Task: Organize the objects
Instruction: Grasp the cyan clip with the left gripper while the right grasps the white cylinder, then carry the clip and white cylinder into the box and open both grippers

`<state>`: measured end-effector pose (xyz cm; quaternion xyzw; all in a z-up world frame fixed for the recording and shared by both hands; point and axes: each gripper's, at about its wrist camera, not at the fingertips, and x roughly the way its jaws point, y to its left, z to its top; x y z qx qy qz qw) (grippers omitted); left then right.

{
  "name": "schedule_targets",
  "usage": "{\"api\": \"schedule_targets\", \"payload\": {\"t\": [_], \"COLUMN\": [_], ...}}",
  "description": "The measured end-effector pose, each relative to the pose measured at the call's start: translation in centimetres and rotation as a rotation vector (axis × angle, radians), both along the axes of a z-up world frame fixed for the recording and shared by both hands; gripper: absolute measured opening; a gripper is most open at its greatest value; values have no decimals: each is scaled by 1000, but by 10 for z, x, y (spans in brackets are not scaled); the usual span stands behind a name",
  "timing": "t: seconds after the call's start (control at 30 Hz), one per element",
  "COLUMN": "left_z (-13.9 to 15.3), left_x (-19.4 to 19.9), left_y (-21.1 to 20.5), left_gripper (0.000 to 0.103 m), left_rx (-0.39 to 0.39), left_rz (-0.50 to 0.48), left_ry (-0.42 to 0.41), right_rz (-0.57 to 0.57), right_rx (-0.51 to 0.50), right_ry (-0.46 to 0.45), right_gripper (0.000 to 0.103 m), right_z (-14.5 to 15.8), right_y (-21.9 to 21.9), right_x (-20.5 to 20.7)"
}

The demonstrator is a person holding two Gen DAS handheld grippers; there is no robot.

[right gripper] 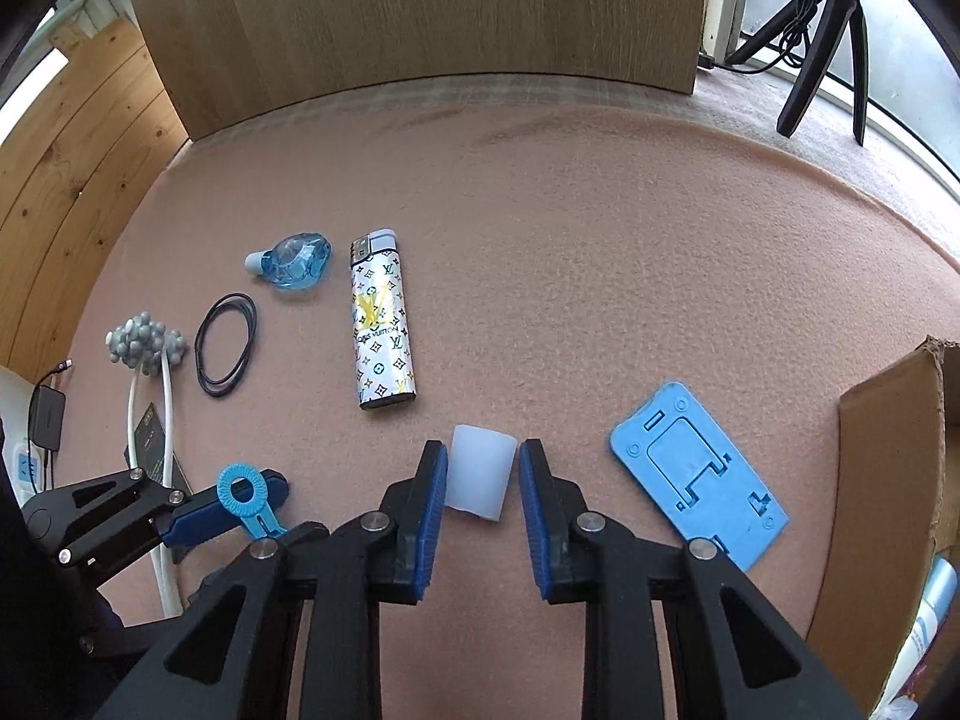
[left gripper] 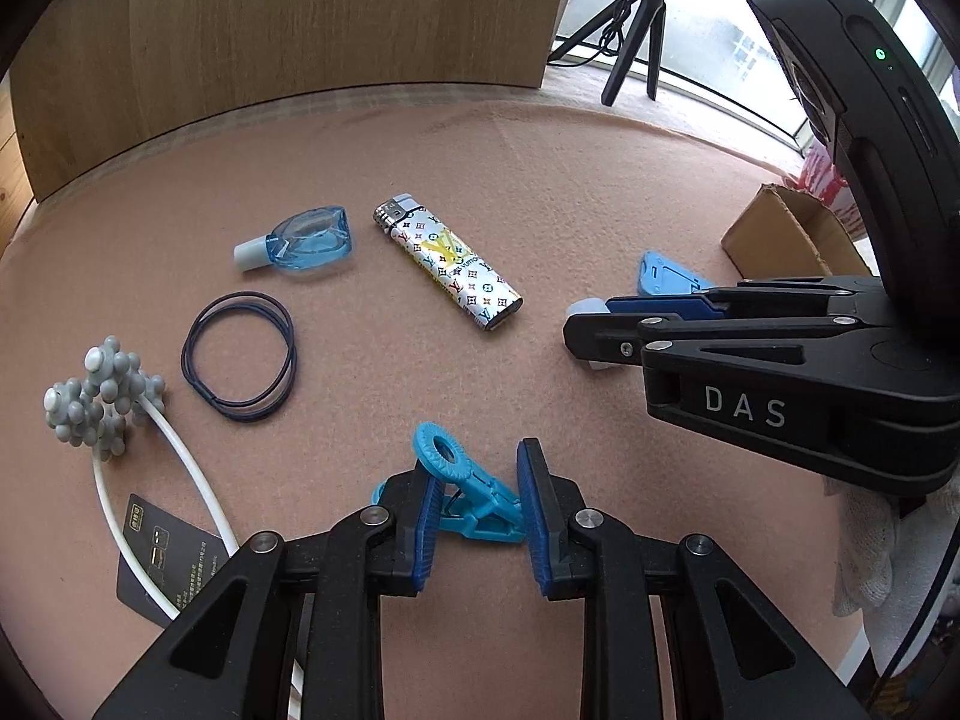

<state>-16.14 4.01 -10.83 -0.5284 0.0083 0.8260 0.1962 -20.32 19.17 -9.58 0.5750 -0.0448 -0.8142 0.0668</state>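
Between right hand-held gripper (right gripper: 483, 480) pads — white cap (right gripper: 482, 471).

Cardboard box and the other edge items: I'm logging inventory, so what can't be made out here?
- Cardboard box contents: right wrist view, hidden by its wall, cut by the edge.
- Black card print: left wrist view, too small, partly under the white tube.

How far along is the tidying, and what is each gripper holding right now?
Done: nothing visibly sorted; whether the cardboard box holds sorted items is unclear. In hand: the left gripper is shut on the blue clip; the right gripper has the white cap between its pads, contact uncertain. Left on the mat: lighter, blue bottle, hair ties, massager, blue stand.
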Motion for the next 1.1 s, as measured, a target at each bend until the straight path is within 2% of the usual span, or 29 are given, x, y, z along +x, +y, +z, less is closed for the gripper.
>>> {"api": "schedule_targets", "payload": {"t": [0.07, 0.13, 0.2, 0.27, 0.47, 0.57, 0.63, 0.67, 0.73, 0.9, 1.1], "left_z": [0, 0, 3, 6, 4, 0, -1, -1, -1, 4, 33], "left_x": [0, 1, 3, 6, 10, 13, 14, 14, 14, 18, 17], "left_y": [1, 0, -2, -6, -29, -35, -36, -37, -41, -47, -32], "left_gripper": [28, 37, 60, 64, 64, 62, 50, 36, 29, 28, 28], "left_rx": [-10, -12, -21, -30, -12, -3, -15, -18, 1, 44, 90], "left_rz": [-5, 5, 27, 52, 142, 137, 129, 128, 137, 153, 130], "left_ry": [5, 3, 11, 29, 31, 30, 43, 47, 45, 34, 80], "right_rz": [1, -1, -8, -18, -53, -73, -85, -87, -88, -100, -128], "right_rx": [-1, -7, -17, -30, -49, -67, -71, -72, -66, -70, -90], "right_ry": [3, 8, 12, 14, 12, 11, 14, 18, 28, 58, 104], "right_gripper": [16, 13, 12, 12, 11, 11, 11, 11, 11, 11, 11], "right_z": [0, 2, 4, 6, 4, 4, 6, 7, 10, 20, 41], "right_y": [1, 2, 5, 8, 21, 27, 30, 31, 32, 38, 55], "right_x": [1, 4, 8, 14, 34, 42, 46, 47, 49, 57, 70]}}
